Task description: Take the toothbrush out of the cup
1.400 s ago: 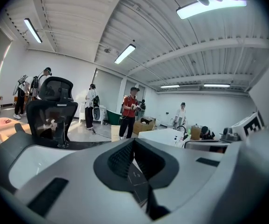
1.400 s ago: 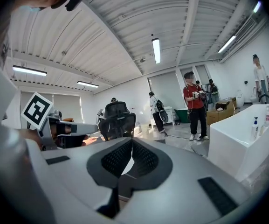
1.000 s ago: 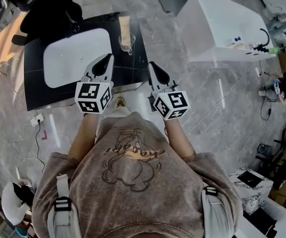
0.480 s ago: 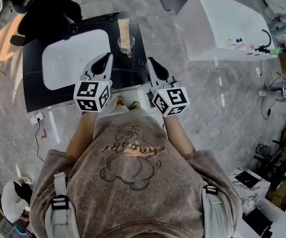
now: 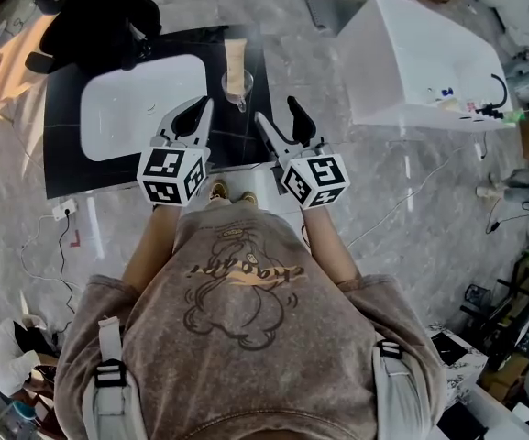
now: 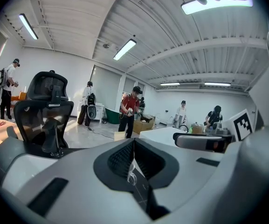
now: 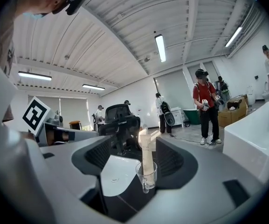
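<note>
A clear cup [image 5: 236, 86] stands on the black tabletop [image 5: 62, 168], right of the basin. A beige toothbrush [image 5: 235, 58] leans out of the cup, pointing away from me. My right gripper [image 5: 276, 114] hovers just short of the cup. It is open; its jaws have just been opening, with nothing between the pads. In the right gripper view the cup [image 7: 146, 174] and toothbrush [image 7: 146, 150] stand upright ahead of the spread right gripper [image 7: 139, 156]. My left gripper [image 5: 193, 117] is shut and empty, left of the cup; its pads meet in the left gripper [image 6: 133, 146] view.
A white sink basin [image 5: 136, 104] is set into the tabletop. A black office chair [image 5: 99, 12] stands behind the table. A large white tub [image 5: 420, 53] sits on the floor to the right. A power strip with cable [image 5: 62, 211] lies at the left. Several people stand far off.
The right gripper's jaws have swung from shut to wide open, and it has edged toward the cup. The left gripper stays shut and has hardly shifted.
</note>
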